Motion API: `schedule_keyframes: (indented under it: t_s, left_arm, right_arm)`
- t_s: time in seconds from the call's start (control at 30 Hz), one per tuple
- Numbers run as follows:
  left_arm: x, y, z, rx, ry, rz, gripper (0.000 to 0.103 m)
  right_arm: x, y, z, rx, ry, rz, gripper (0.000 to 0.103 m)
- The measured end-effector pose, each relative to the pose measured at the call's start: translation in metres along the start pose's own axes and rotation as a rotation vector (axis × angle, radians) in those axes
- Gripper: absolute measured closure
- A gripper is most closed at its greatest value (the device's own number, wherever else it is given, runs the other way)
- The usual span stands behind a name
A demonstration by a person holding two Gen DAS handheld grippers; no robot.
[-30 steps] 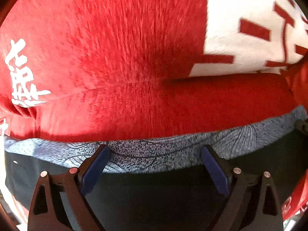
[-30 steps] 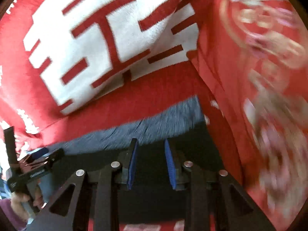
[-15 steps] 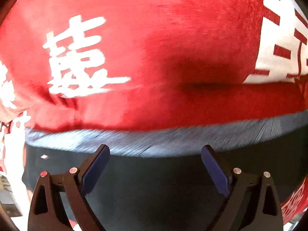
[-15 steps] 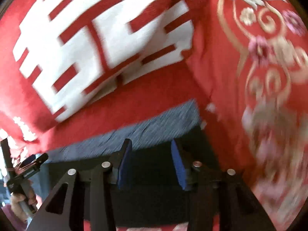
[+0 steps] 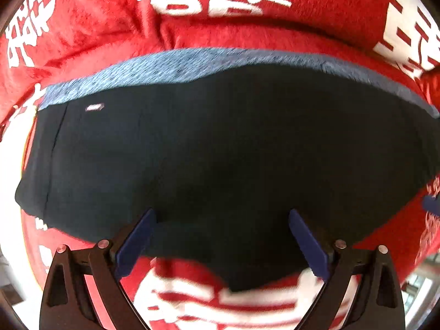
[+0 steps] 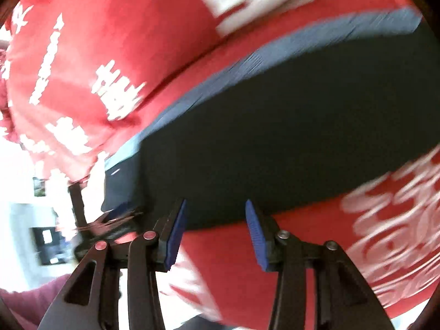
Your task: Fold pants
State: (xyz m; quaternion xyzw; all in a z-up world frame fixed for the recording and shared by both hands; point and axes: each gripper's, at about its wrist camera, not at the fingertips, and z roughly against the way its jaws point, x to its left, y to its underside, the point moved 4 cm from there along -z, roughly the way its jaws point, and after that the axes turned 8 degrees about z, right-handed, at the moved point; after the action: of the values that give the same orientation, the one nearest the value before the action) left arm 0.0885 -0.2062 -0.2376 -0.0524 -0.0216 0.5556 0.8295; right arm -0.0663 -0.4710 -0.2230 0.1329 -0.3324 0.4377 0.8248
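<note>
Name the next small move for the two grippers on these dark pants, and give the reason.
Probably bring both down to the pants' near edge and pinch it for another fold: the pants lie flat on the red blanket, and the left gripper and right gripper are open and empty.

blur: white characters on the red blanket (image 6: 115,93) are smearing | cut off: the blanket is running past every edge | hidden: pants (image 5: 220,151) are covering the blanket's middle

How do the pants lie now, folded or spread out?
Folded: the pants form one compact dark block on the red blanket, no separate legs showing, a blue-grey band along the far edge.
</note>
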Motion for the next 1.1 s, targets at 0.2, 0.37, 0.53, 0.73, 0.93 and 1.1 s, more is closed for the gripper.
schedule_keyframes:
  t_s: [0.2, 0.37, 0.53, 0.73, 0.93, 1.1]
  left_arm:
    - [0.073, -0.026, 0.024, -0.115, -0.066, 0.04, 0.005]
    - [0.154, -0.044, 0.002, -0.119, -0.184, 0.146, 0.005]
    - [0.162, -0.042, -0.007, -0.154, -0.142, 0.087, 0.0]
    - [0.174, -0.054, -0.013, -0.144, -0.087, 0.088, 0.0]
    - [0.188, -0.052, -0.015, -0.141, -0.056, 0.084, 0.0]
    - [0.182, -0.049, -0.01, -0.126, -0.082, 0.081, 0.0]
  right_arm:
    - [0.051, 0.037, -0.076, 0.082, -0.15, -0.041, 0.055]
    - [0.056, 0.042, -0.101, 0.055, -0.179, -0.098, 0.055]
    - [0.053, 0.035, -0.107, 0.041, -0.19, -0.124, 0.055]
    - [0.066, 0.01, -0.118, 0.029, -0.162, -0.135, 0.094]
    - [0.076, 0.033, -0.107, 0.037, -0.002, -0.009, 0.094]
    - [0.06, 0.05, -0.11, 0.066, 0.004, -0.058, 0.097]
